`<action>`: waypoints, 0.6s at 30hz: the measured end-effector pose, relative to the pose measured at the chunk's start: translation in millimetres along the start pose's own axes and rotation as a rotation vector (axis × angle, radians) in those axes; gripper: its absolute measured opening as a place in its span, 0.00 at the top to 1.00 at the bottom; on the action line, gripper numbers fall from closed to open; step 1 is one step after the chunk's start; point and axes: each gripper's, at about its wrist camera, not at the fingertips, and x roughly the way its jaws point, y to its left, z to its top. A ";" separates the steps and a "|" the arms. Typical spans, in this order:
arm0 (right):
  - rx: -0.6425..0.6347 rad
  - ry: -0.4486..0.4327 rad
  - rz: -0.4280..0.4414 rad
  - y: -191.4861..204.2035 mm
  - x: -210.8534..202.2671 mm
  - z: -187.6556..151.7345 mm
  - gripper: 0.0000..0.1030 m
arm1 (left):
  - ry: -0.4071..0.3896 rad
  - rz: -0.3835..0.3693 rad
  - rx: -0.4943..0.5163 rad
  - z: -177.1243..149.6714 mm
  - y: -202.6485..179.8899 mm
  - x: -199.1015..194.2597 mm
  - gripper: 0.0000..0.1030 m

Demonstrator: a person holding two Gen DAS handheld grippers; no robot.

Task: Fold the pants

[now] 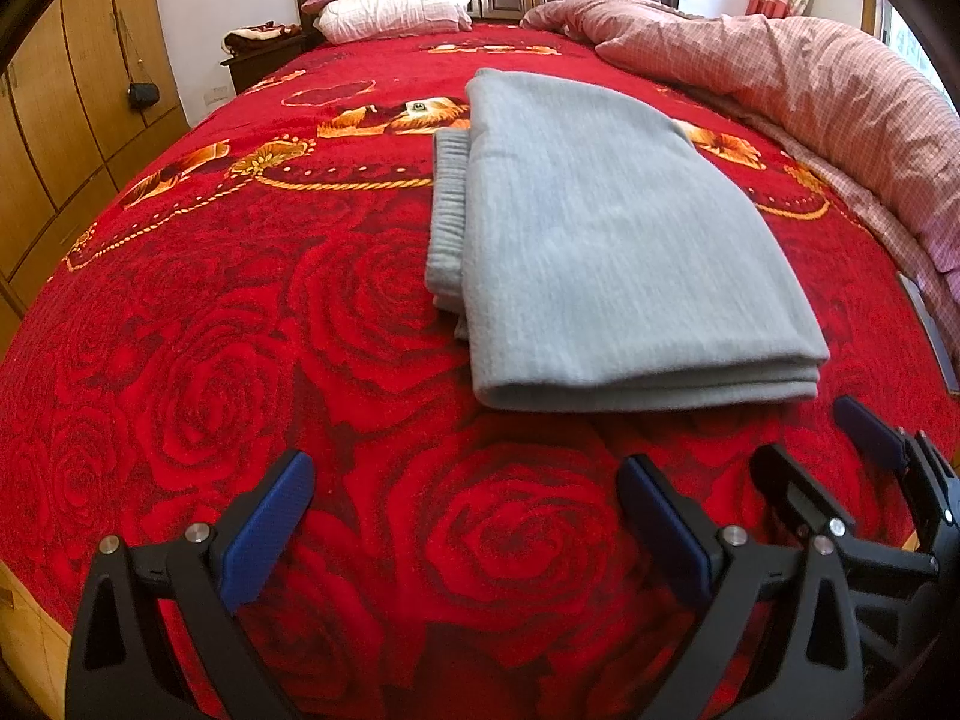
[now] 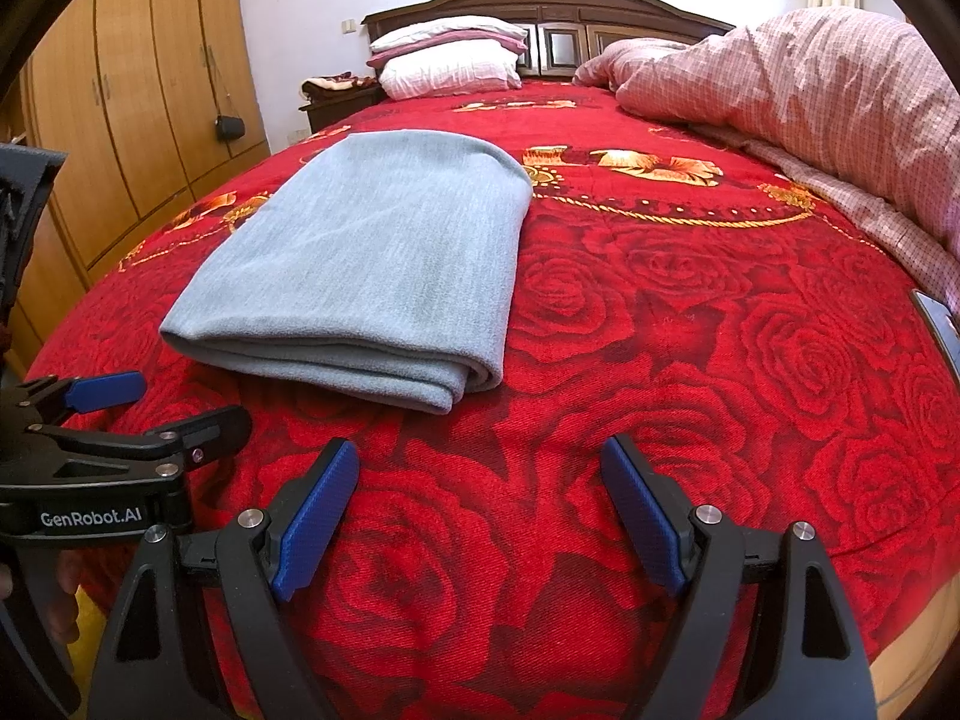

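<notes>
Left gripper [image 1: 465, 525] fingers wide, empty. Grey knit pants [image 1: 600, 252] folded into a layered stack on the red rose-patterned bed [image 1: 210, 360], near its foot edge. Right gripper [image 2: 480, 516] fingers wide, empty. Snagging a layer could undo the folds.

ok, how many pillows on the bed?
2, stacked against the headboard on the far left: a white checked lower pillow and an upper pillow on it. The bunched pink duvet may hide more.

Soft matt knit pants [image 1: 600, 252] on a plush woven red blanket [image 1: 240, 360]; glossy wooden headboard [image 2: 540, 0].
</notes>
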 end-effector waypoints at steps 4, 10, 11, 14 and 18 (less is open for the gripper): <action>0.010 0.021 0.012 -1.7 1.7 3.7 0.16 | 0.022 -0.002 0.001 2.6 0.5 1.3 0.00; -0.004 0.031 0.017 -0.7 1.7 3.5 0.15 | 0.031 0.003 -0.003 3.7 -0.3 2.2 0.00; -0.004 0.032 0.017 -0.6 1.5 3.3 0.15 | 0.033 0.004 -0.004 3.8 -0.5 2.2 0.00; -0.004 0.037 0.017 -0.7 1.8 4.4 0.15 | 0.036 0.005 -0.005 4.0 -0.5 2.1 0.00; 0.003 0.057 0.024 -1.9 3.1 8.3 0.15 | 0.048 -0.006 -0.014 4.9 1.2 1.2 0.01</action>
